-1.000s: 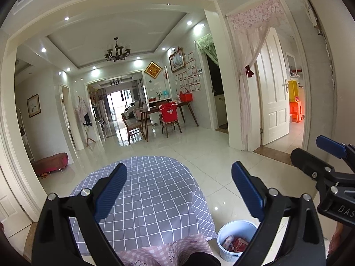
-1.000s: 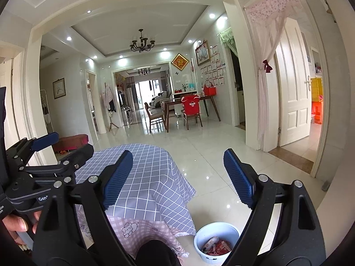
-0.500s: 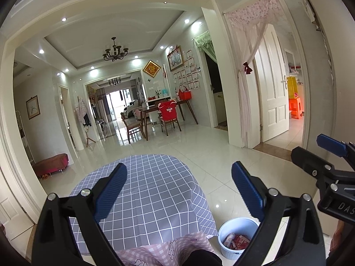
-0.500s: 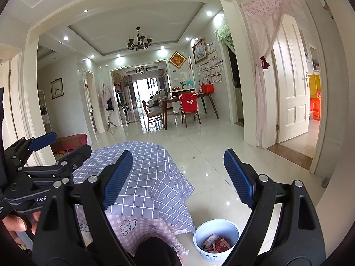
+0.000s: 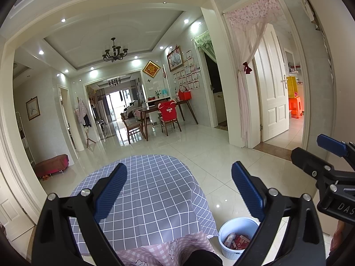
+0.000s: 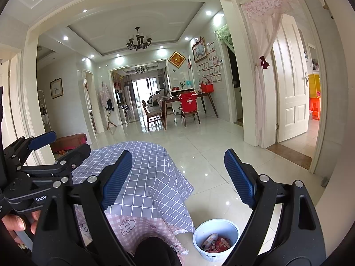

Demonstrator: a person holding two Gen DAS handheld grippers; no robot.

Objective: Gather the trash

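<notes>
Both grippers hang in the air with nothing between their blue pads. My left gripper (image 5: 178, 190) stands spread wide over the table (image 5: 155, 190), which wears a grey checked cloth with a pink checked one showing under its near edge. My right gripper (image 6: 176, 178) is spread just as wide, its left pad over the same table (image 6: 150, 177) and its right pad over bare white floor (image 6: 210, 155)

From the left camera the right gripper shows at 3 o'clock, well apart from the table. From the right camera the left gripper sits at 9 o'clock, with my fingers (image 6: 17, 223) wrapped on its handle

Below, on the floor at about 5 o'clock in both views, stands the white bin (image 5: 224, 247), just beside the hanging edge of the cloth. Inside it lies trash (image 6: 214, 243): crumpled wrappers, red and white, heaped at the bottom. Neither gripper touches the bin (image 6: 221, 223) or the table. A dark knee (image 6: 153, 252) shows at 6 o'clock under the pink cloth
</notes>
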